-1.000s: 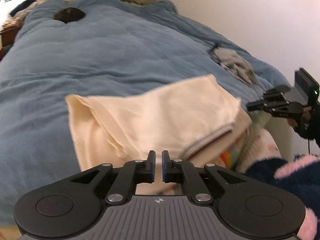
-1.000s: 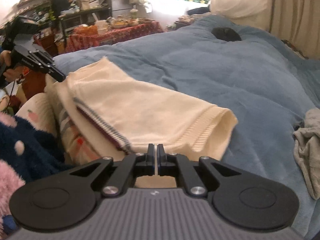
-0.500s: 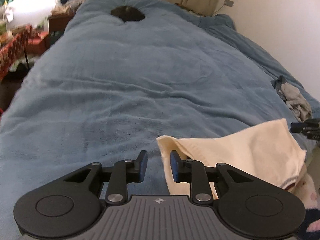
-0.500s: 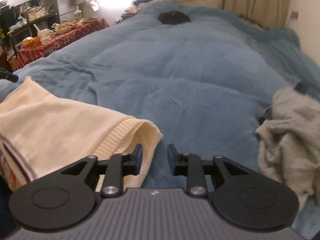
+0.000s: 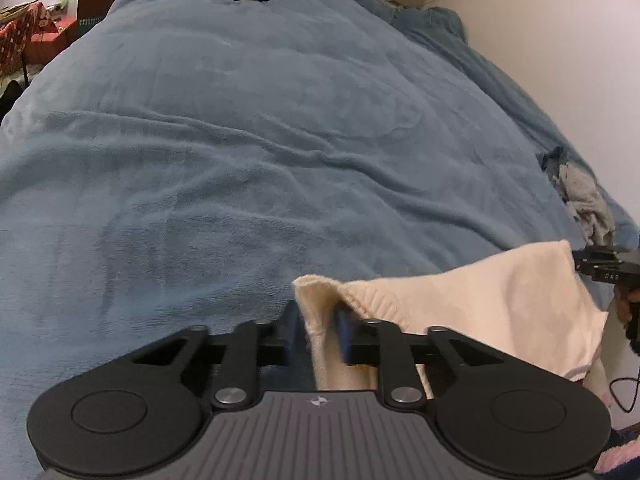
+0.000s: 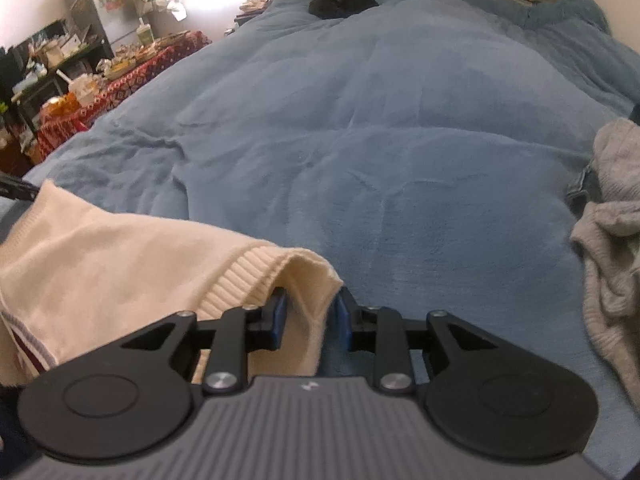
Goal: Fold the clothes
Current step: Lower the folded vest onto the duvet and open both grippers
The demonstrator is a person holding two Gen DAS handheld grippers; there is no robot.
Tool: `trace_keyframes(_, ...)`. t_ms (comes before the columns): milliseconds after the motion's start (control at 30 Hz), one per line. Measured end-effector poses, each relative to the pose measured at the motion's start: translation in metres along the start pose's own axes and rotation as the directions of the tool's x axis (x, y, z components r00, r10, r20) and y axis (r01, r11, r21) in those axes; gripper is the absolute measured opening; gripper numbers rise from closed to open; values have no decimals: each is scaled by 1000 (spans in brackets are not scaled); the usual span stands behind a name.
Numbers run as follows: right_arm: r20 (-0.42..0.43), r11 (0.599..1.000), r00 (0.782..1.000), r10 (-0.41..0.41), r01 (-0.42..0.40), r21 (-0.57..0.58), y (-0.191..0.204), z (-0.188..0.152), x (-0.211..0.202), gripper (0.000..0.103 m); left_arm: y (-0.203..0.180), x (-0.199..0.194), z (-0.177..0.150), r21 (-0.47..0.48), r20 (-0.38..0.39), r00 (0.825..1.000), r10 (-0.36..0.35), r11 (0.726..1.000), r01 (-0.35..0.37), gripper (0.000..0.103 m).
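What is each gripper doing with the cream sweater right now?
Left gripper: jaws closing on a corner of the cream knitted sweater.
Right gripper: jaws closing on the sweater's opposite, ribbed corner.

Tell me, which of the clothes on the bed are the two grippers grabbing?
The cream sweater, a corner between each gripper's closing jaws: left gripper, right gripper. The crumpled grey garment lies untouched beside it.

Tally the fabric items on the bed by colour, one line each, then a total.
Cream: 1, the cream sweater, a corner between each gripper's closing jaws.
Grey: 1, the crumpled grey garment at the right edge.
Black: 1, the dark bundle at the far end; what it is cannot be told.
Blue: 1, the blue blanket under them all.
Total: 4
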State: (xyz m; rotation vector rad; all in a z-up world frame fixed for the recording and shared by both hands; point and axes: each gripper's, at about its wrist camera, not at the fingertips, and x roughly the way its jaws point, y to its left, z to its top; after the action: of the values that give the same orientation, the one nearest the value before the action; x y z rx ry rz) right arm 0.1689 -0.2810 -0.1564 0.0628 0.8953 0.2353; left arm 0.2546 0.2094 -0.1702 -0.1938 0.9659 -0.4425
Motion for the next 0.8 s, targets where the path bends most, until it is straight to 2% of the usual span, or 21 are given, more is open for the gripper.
trace_keyframes(33,7,1000,1000,0,0,-5,2,0,0,8,-1,-1,-1,-2,13,1000,-4,1000,4,7)
trace_keyframes(167,60,999,997,-50,51,-11,13,2,-9,6,-8,-13,-2,-40,79,997,8,999,-5,6)
trace_keyframes(267,116,995,988,-98,97,13,17,12,-17,5,-17,-20,9,-48,150,989,15,999,-8,5)
trace_keyframes(467,198,985,965,-169,169,14,4,57,-15,5,-21,-9,53,0,219,975,28,1000,-28,6)
trace_keyframes(633,192,976,957,-216,215,24,-18,85,20,5,-6,40,84,-32,168,983,70,997,-66,6)
trace_keyframes(800,104,967,962,-254,254,14,-30,80,62,6,3,86,87,-40,62,990,124,992,-122,6)
